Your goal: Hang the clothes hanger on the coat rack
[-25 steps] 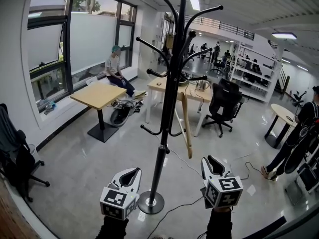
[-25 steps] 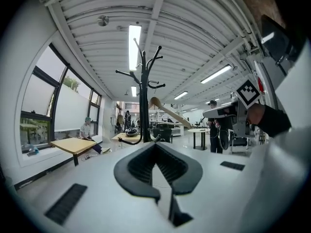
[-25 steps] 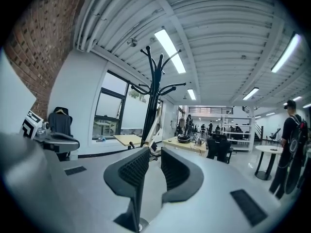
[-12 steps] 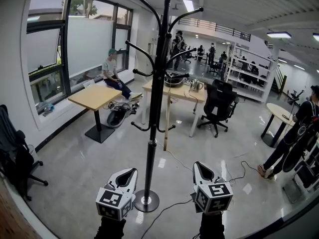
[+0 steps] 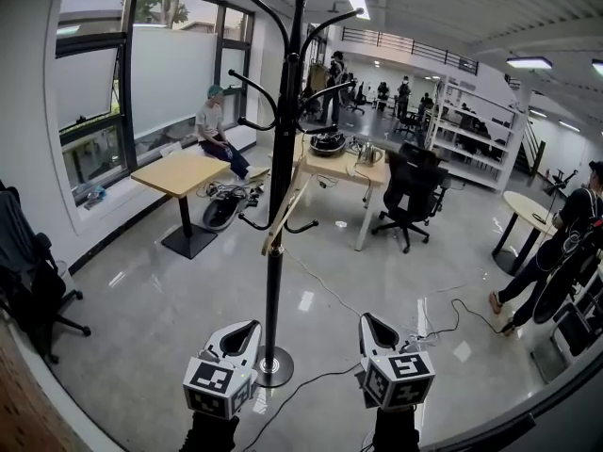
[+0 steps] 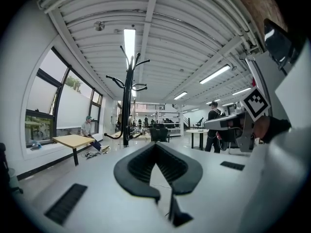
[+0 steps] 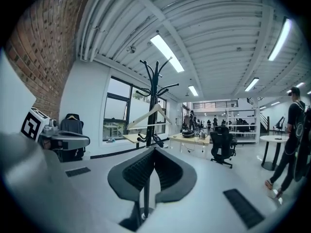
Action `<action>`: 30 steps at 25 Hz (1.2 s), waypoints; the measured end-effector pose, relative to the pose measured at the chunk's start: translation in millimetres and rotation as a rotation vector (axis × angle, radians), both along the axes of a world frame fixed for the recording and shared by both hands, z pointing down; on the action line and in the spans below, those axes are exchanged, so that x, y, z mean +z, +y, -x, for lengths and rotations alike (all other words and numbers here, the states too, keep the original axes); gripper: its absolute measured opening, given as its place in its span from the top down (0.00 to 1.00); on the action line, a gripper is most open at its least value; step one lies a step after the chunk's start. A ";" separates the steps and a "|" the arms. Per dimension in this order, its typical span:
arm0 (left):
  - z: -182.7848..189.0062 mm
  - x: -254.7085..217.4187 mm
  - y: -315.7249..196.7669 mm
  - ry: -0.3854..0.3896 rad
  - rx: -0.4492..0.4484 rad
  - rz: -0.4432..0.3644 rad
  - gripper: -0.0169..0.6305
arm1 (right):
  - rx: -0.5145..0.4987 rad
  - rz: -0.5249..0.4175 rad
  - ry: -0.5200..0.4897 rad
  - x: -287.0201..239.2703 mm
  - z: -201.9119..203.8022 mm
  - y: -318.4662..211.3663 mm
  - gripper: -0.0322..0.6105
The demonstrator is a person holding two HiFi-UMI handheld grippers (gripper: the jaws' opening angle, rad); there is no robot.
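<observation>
The grey floor (image 5: 141, 318) runs open all round the black coat rack (image 5: 274, 281), which stands upright on its round base (image 5: 273, 370) just ahead of me and between my two grippers. I judge the rack is kept free-standing like this so its curved arms can be reached from any side. The clothes hanger (image 5: 283, 217) is on the rack, partway up the pole and close against it. From the head view it shows nearly edge-on, as a slanted pale strip. The right gripper view gives it face-on (image 7: 149, 115): pale wood, two sloping shoulders meeting at a peak beside the pole, and a straight crossbar beneath. I cannot tell which arm carries its hook. By my reading the hanging is done, which would explain why both grippers sit low, near the base and clear of the pole. The left claw (image 5: 247, 330) has its tips together with nothing between them, and the right claw (image 5: 369, 325) is likewise closed and empty; the pole seen through its gap is beyond it.
</observation>
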State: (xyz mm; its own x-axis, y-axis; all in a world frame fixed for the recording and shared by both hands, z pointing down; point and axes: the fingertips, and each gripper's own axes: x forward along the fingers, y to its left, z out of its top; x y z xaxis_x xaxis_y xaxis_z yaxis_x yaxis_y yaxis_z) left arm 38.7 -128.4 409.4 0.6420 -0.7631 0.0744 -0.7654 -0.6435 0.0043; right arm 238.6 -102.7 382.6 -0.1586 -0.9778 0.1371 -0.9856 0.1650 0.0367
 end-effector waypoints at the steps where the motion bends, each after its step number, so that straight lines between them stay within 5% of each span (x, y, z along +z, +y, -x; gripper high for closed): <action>1: -1.7 1.2 4.4 0.000 -0.002 0.003 0.96 | -0.003 0.005 -0.001 1.9 -1.6 4.3 0.93; 30: -25.9 -5.7 33.3 -0.024 0.006 -0.022 0.96 | -0.076 0.038 0.078 8.4 0.3 30.3 0.94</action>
